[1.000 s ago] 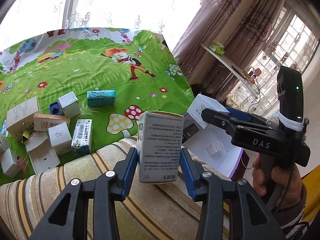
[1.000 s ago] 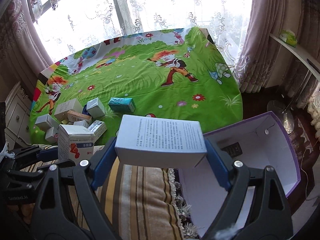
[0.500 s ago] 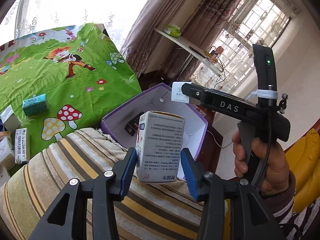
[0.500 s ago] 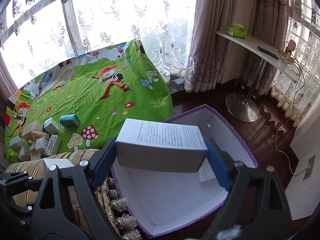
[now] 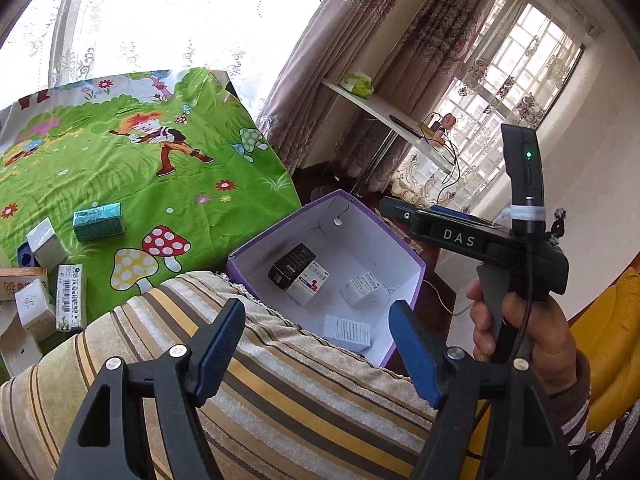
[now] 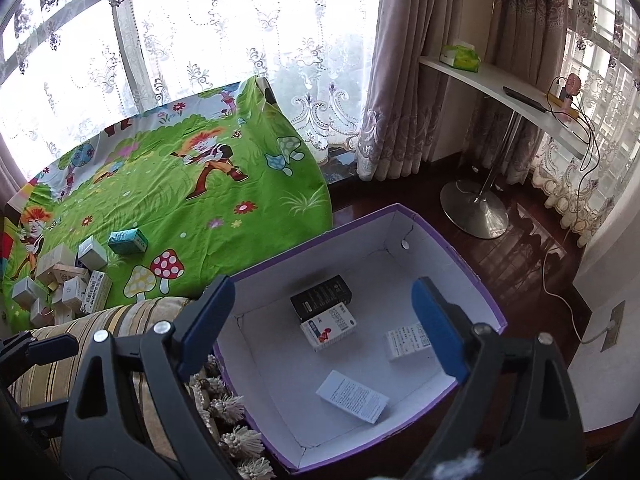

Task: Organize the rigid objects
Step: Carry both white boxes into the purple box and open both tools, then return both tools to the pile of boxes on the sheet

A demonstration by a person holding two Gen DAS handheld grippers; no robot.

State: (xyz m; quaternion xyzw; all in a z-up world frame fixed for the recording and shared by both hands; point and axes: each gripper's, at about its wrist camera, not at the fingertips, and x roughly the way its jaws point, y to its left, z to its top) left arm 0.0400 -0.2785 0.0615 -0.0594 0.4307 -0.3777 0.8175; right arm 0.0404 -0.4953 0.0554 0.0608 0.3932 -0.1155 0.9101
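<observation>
- Four small boxes are being seen on the floor of the purple box (image 6: 472, 276), which is standing open on the dark wooden floor beside the striped cushion (image 5: 280, 400): a black box (image 6: 320, 298), a white box with red print (image 6: 328, 328) touching it, a white box with text (image 6: 406, 342) partly hidden behind a blue pad, and a flat white box (image 6: 354, 396) nearest the camera.
- Half a second earlier a box was being held in each pair of tongs; now nothing is being held by either, and two more boxes are lying in the purple box.
- The left tongs (image 5: 316, 352) have just been opening and are standing wide, with nothing between the pads.
- The right tongs (image 6: 320, 332) have also just been opening and are gaping empty above the purple box; their handle is being gripped by the right hand (image 5: 520, 344).
- "DAS" is being read on the right tongs' body; the print on the boxes is too small to be read.
- On the green cartoon sheet (image 6: 168, 200) a teal box (image 6: 128, 240) is lying apart from a cluster of roughly nine other boxes (image 6: 60, 280).
</observation>
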